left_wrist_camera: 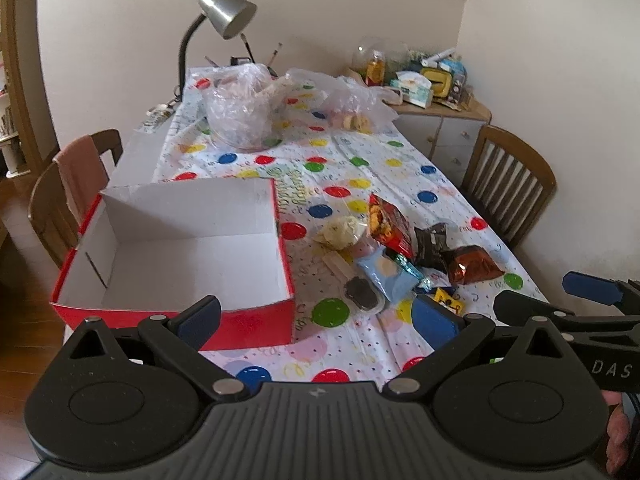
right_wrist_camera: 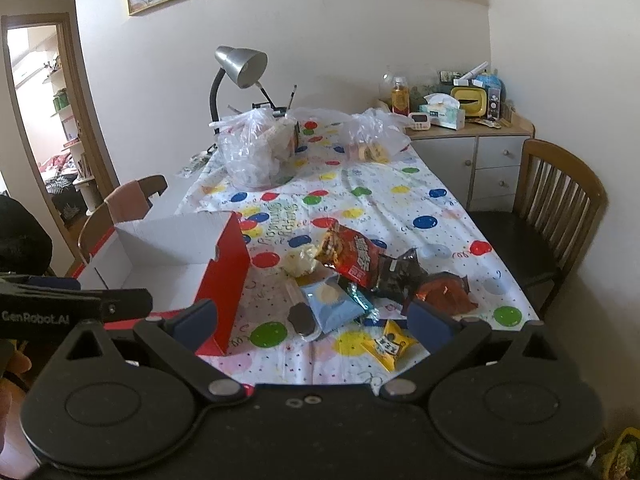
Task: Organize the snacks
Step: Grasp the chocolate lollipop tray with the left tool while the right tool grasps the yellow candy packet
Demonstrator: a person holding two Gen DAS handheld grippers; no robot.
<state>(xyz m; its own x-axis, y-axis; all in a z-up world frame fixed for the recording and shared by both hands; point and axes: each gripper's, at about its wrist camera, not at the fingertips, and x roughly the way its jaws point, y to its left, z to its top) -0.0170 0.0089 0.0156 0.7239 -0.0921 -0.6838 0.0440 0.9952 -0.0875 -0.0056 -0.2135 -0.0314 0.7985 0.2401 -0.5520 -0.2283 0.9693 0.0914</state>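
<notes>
An open red box (left_wrist_camera: pixel 256 320) (right_wrist_camera: pixel 230 276) with a white inside stands empty at the table's near left. Right of it lies a pile of snacks: a red chip bag (left_wrist_camera: pixel 386 220) (right_wrist_camera: pixel 352 258), a light blue packet (left_wrist_camera: pixel 390 276) (right_wrist_camera: pixel 334 306), a black packet (left_wrist_camera: pixel 432 242) (right_wrist_camera: pixel 398 276), a brown-orange bag (left_wrist_camera: pixel 472 268) (right_wrist_camera: pixel 444 292), a yellow packet (left_wrist_camera: pixel 448 300) (right_wrist_camera: pixel 390 346) and a pale wrapped snack (left_wrist_camera: pixel 340 230) (right_wrist_camera: pixel 300 260). My left gripper (left_wrist_camera: pixel 316 322) hovers open over the near edge, holding nothing. My right gripper (right_wrist_camera: pixel 316 320) is open too, just short of the pile.
Two clear plastic bags (left_wrist_camera: pixel 240 108) (right_wrist_camera: pixel 372 136) sit at the table's far end beside a silver desk lamp (left_wrist_camera: pixel 224 12). Wooden chairs stand at the left (left_wrist_camera: pixel 68 196) and right (right_wrist_camera: pixel 560 208). A cluttered cabinet (right_wrist_camera: pixel 476 132) fills the far right corner.
</notes>
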